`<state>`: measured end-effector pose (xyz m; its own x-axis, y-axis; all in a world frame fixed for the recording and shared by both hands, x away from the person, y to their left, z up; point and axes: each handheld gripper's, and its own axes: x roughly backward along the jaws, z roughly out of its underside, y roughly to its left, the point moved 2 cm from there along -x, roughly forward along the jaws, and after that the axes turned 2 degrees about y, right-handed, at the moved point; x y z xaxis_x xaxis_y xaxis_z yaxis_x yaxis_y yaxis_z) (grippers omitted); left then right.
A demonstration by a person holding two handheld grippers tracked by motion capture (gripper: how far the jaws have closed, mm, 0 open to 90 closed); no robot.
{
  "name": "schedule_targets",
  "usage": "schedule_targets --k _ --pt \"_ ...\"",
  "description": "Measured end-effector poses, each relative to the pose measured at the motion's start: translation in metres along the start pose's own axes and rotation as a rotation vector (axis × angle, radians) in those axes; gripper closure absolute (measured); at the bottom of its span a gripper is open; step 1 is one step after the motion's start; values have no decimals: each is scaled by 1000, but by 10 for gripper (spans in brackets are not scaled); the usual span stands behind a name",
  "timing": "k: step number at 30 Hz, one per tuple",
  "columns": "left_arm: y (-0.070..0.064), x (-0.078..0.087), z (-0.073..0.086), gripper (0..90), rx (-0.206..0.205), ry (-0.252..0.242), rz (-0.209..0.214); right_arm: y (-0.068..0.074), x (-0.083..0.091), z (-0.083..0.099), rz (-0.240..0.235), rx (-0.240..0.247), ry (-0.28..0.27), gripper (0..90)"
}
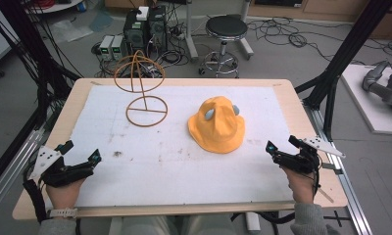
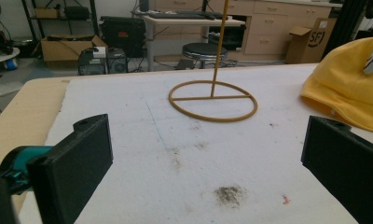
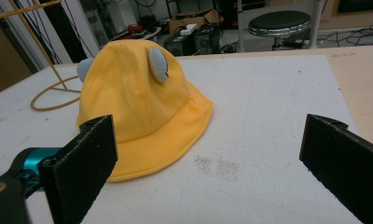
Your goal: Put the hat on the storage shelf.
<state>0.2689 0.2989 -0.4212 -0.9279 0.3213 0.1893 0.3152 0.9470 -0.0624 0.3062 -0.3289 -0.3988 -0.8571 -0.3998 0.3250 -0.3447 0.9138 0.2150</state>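
A yellow bucket hat (image 1: 216, 124) with two pale blue ears lies brim-down on the white mat, right of centre. It also fills the left half of the right gripper view as hat (image 3: 138, 107) and peeks in at the right edge as hat (image 2: 348, 88). A thin wire hat stand (image 1: 144, 93) with a round base and a hooped top rises at the back left; its base ring (image 2: 213, 100) lies ahead of the left gripper. My left gripper (image 1: 80, 152) rests open at the front left corner. My right gripper (image 1: 283, 145) is open at the front right, apart from the hat.
The white mat (image 1: 174, 161) covers most of a wooden table (image 1: 302, 122). Behind the table stand a black stool (image 1: 225, 34), computer boxes (image 1: 144, 29) and loose cables. Black frame posts (image 1: 341, 63) flank both sides.
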Motion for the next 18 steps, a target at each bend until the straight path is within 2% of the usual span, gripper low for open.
schedule_targets --k 4,8,12,18 --pt "-1 2 -3 23 -1 -25 2 3 -1 -2 2 13 -10 37" --pt "0 3 -2 23 -2 -30 0 10 1 -9 -12 17 -28 36" --pt "5 5 1 23 15 -25 -9 15 3 -14 -18 19 -52 36" --pt "8 10 2 23 18 -27 -13 19 -4 -13 -20 32 -28 37"
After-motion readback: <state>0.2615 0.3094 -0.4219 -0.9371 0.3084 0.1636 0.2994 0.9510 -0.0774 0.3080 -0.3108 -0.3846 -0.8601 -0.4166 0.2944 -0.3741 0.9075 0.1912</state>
